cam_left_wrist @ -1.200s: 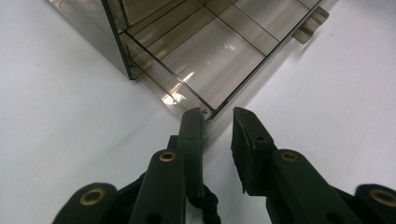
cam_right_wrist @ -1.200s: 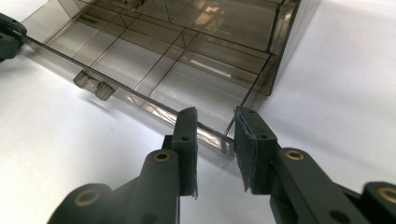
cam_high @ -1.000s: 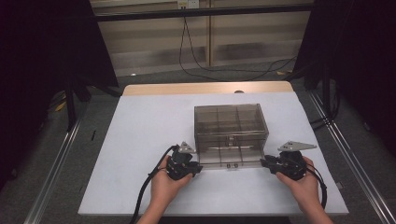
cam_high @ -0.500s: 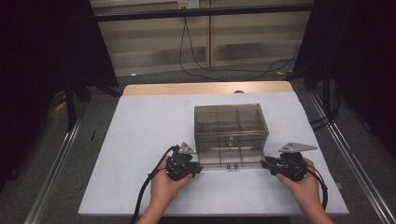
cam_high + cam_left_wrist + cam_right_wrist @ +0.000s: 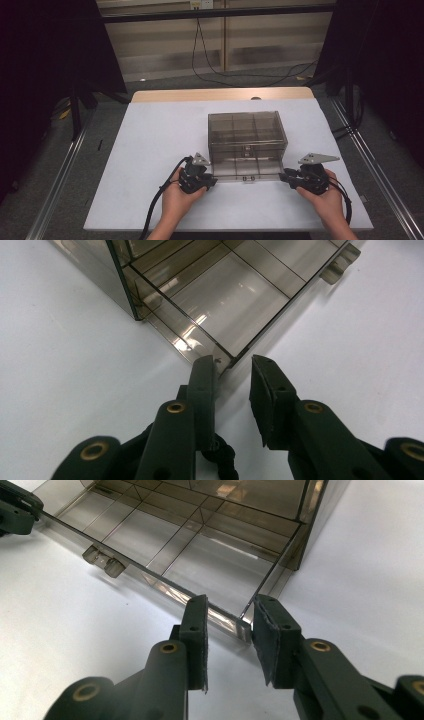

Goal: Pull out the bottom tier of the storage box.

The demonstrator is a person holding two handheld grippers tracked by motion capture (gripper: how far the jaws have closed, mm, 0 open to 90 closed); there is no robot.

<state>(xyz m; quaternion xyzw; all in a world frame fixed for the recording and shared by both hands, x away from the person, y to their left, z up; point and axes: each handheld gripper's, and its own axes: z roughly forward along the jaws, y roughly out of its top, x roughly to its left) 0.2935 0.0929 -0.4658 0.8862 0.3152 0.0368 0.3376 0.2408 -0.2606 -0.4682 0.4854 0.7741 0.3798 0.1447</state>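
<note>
Both grippers, left (image 5: 210,181) and right (image 5: 286,177), sit part-open at opposite front corners of the drawer (image 5: 246,170), whose long axis runs between them, jaws straddling without clamping.

Lab-like recording booth: black curtains (image 5: 45,75) (loose cables (image 5: 210,55)), white table (image 5: 150,150)

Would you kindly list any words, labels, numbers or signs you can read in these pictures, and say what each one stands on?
There is no readable text in these pictures.
Smoky transparent plastic drawer box: no label or print shows.
Black two-jaw left gripper and black two-jaw right gripper: no markings show.
Small pale tag on the dark rail at the back: too small and blurred to read.
</note>
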